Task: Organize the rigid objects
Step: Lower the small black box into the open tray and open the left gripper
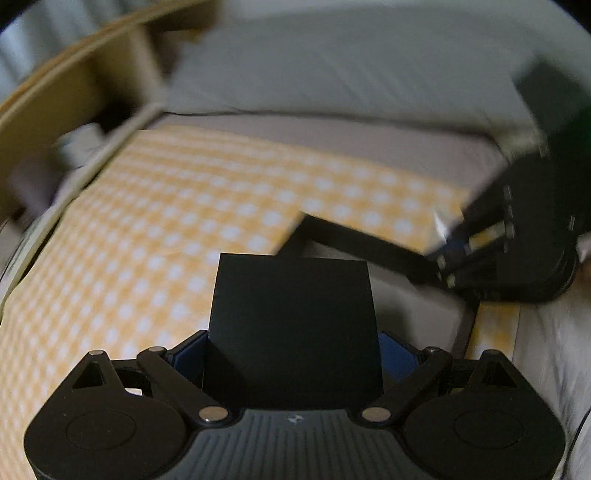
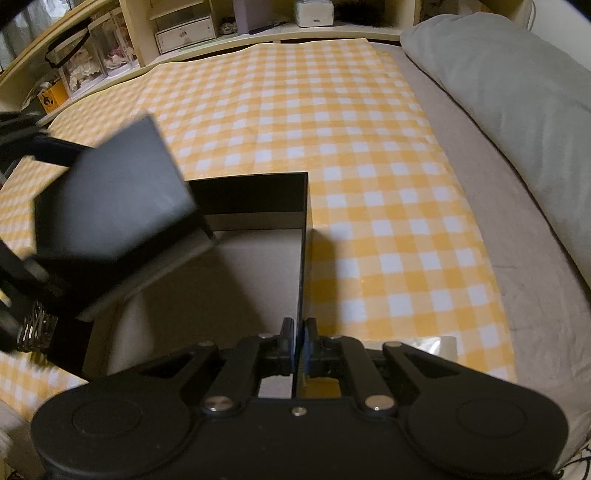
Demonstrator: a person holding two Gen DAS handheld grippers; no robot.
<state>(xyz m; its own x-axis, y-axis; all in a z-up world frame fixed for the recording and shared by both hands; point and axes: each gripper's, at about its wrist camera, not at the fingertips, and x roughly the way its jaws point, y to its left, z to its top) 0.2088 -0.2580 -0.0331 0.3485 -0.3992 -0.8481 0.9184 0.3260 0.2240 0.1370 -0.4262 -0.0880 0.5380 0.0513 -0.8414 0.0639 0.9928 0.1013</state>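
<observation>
A shallow black box tray (image 2: 255, 199) with a beige inside lies on the yellow checked cloth (image 2: 332, 129). My right gripper (image 2: 300, 343) is shut on the tray's right wall (image 2: 302, 266). My left gripper (image 1: 293, 343) is shut on a black box (image 1: 293, 325) and holds it above the tray's left part; the box shows tilted and blurred in the right wrist view (image 2: 114, 195). In the left wrist view the tray's edge (image 1: 354, 236) runs to the right gripper (image 1: 454, 258).
A grey pillow (image 2: 509, 99) lies on the right on the beige sheet (image 2: 517, 266). Wooden shelves (image 2: 177, 33) with small drawers and clear cases stand behind the cloth. A clear wrapper (image 2: 432, 345) lies by my right gripper.
</observation>
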